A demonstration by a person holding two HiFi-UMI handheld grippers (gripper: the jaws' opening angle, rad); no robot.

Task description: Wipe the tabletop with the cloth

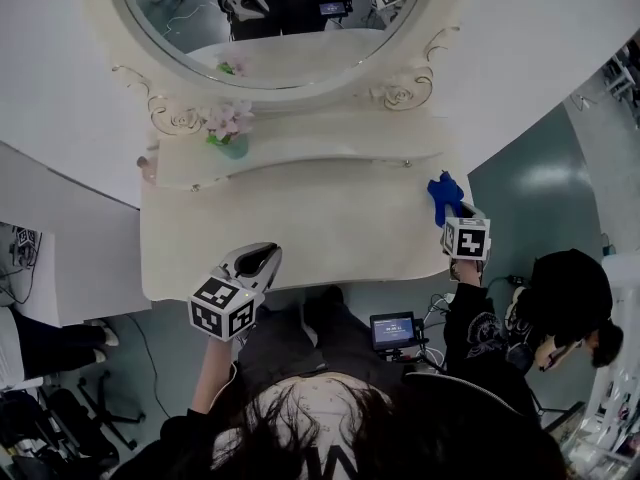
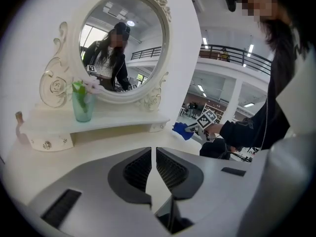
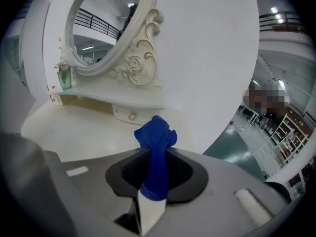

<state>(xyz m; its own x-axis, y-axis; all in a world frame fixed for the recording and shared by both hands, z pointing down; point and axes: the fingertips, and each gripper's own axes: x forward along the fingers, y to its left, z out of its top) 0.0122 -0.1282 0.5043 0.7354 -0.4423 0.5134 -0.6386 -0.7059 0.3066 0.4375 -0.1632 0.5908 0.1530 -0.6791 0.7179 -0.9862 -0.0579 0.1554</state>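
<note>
**A:** Where is the cloth right now?

**B:** The blue cloth (image 3: 156, 135) is bunched up and pinched between the jaws of the right hand-held gripper (image 3: 155, 157). Its free end sticks up past the tips. In the head view it sits over the far right corner of the surface (image 1: 330, 238), and I can't tell whether it touches the top.

**A:** And the other one?

**B:** The left hand-held gripper (image 2: 153, 168) hangs at the near left edge, jaws drawn together to a thin slit with nothing between them.

**A:** How do you reckon the cloth will handle?

**B:** It looks soft, light and limp. Held as a narrow twist, only a small wad would meet the top. I'd judge a grip nearer one edge, leaving more fabric loose, would cover more. It should also be pressed flat enough that the cloth drags, not the jaw tips.

**A:** Anything in the way?

**B:** The main stretch of the surface looks bare. Behind it runs a raised shelf (image 1: 300, 153) with small drawer knobs. A green vase of pink flowers (image 1: 230, 136) stands on that shelf, below the oval mirror (image 1: 280, 28). The vase looks tippable, so strokes along the back want care.

**A:** To the side?

**B:** A second person (image 1: 565, 298) is just off the right end, near the working arm.
</note>
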